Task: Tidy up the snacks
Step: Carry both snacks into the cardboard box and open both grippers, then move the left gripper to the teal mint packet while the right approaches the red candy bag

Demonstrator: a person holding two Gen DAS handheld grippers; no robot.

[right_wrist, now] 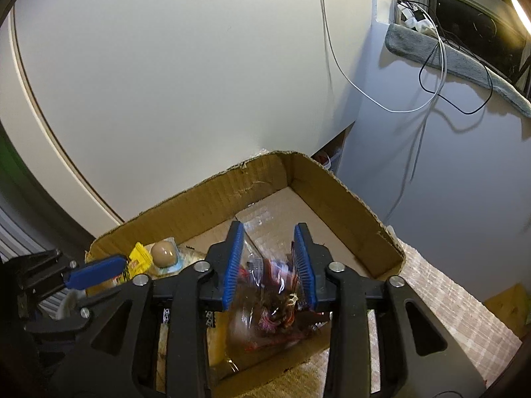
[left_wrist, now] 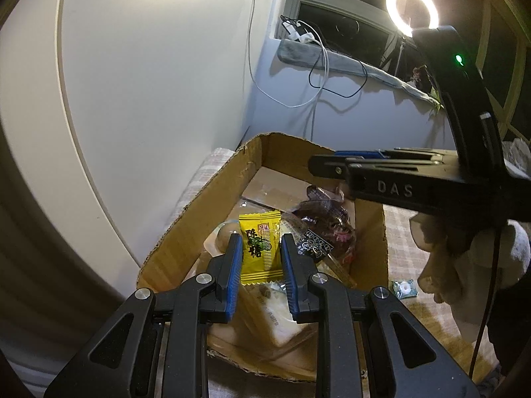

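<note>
Left gripper (left_wrist: 260,262): I hold the yellow candy packet (left_wrist: 260,247) by its side edges, jaws narrow, above the cardboard box (left_wrist: 172,232) near its left wall.
Right gripper (right_wrist: 269,262): jaws part-open, pads clear of the clear snack bag (right_wrist: 265,315), which lies by the box's near edge.
Handling: packet light, slippery film; I judge the crimped ends grip best.
Bag: soft, crinkly; pinch a gathered fold.
</note>
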